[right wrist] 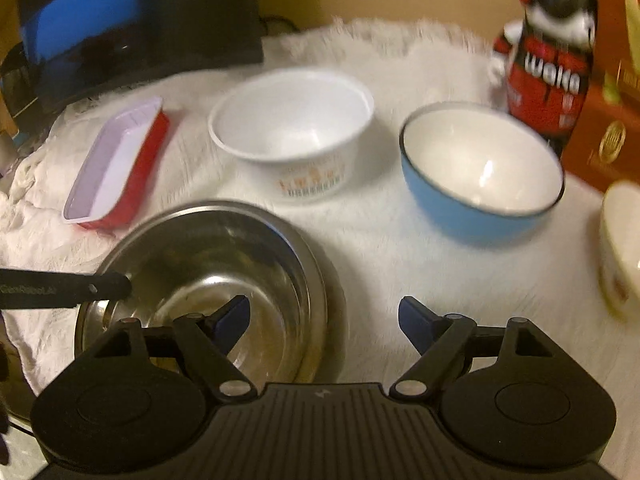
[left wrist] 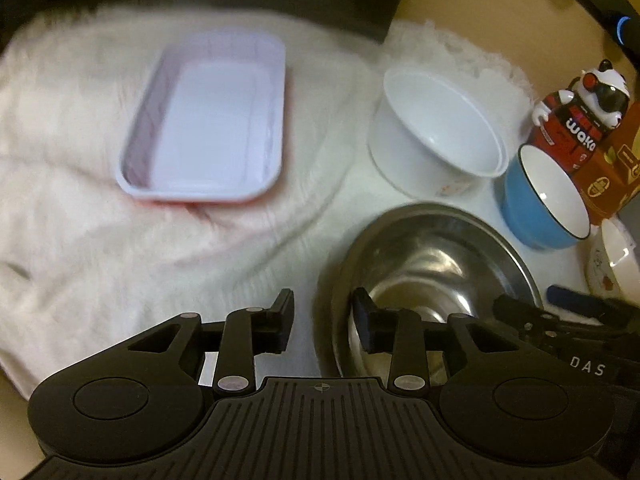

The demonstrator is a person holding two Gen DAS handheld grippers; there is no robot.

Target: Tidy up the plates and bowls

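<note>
A steel bowl (left wrist: pixel 432 264) sits on white fluffy cloth. My left gripper (left wrist: pixel 322 320) is open, its jaws straddling the bowl's left rim, one finger inside and one outside. My right gripper (right wrist: pixel 324 320) is open, its jaws straddling the steel bowl's (right wrist: pixel 208 264) right rim. Behind stand a white bowl (left wrist: pixel 440 128) (right wrist: pixel 294 128), a blue bowl with white inside (left wrist: pixel 548 196) (right wrist: pixel 480 168), and a red rectangular tray with white inside (left wrist: pixel 208 120) (right wrist: pixel 116 164). A cream bowl (right wrist: pixel 620 240) (left wrist: pixel 616 256) is at the far right.
A panda figure on a red can (left wrist: pixel 580 120) (right wrist: pixel 548 64) and a brown box (right wrist: pixel 608 120) stand at the back right. A dark monitor (right wrist: pixel 132 20) stands at the back left. The white cloth (left wrist: pixel 100 240) covers the table.
</note>
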